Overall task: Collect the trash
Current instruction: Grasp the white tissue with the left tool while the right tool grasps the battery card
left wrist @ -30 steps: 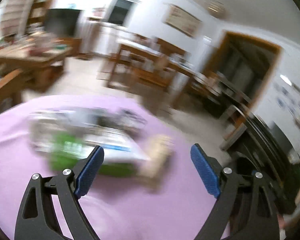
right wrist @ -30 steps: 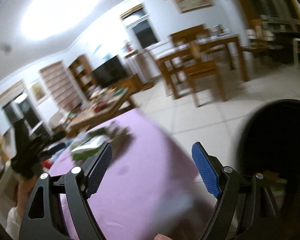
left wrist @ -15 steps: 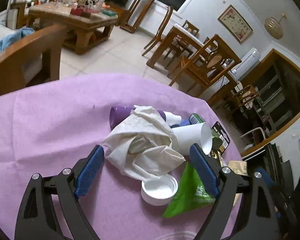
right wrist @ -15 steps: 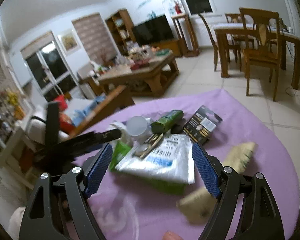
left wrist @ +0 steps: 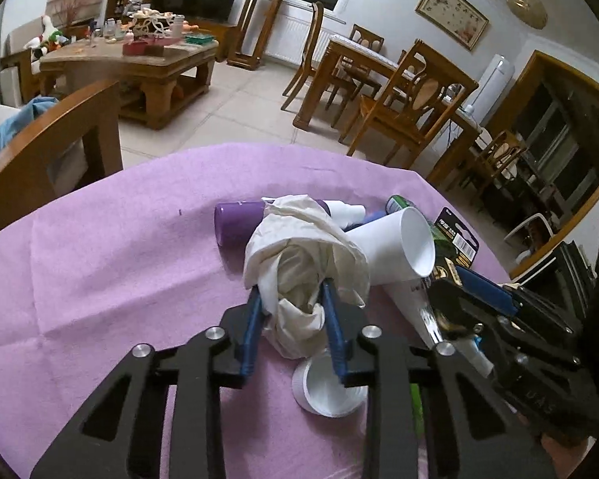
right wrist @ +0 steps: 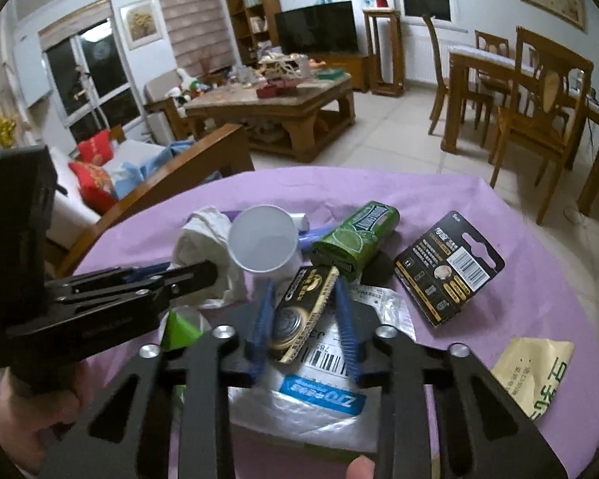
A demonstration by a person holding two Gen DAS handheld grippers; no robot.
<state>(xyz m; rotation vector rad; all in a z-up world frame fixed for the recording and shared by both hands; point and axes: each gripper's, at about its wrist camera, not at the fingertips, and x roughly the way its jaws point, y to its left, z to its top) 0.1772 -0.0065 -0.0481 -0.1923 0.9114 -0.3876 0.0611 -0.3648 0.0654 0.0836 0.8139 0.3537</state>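
In the left wrist view, your left gripper (left wrist: 289, 311) sits low at centre frame with its jaws clamped on the crumpled white tissue (left wrist: 303, 263), which lies against the purple bottle (left wrist: 239, 221) and the white paper cup (left wrist: 395, 245) on the purple table (left wrist: 100, 263). Lift straight up and slowly, because the tissue drapes over the bottle and may drag it or tip the cup. A white lid (left wrist: 327, 391) lies just below the jaws; keep clear of it.

In the right wrist view, your right gripper (right wrist: 305, 319) is at lower centre, jaws closed on the narrow black-and-gold battery card (right wrist: 303, 315), which rests on a plastic mailing bag (right wrist: 319, 391). The grip looks near one end, so raise it gently and watch that the bag does not cling. The green packet (right wrist: 355, 239) touches the card's far end, so pull back toward yourself. The second battery card (right wrist: 447, 267) and the yellow wrapper (right wrist: 535, 371) at right remain to collect.
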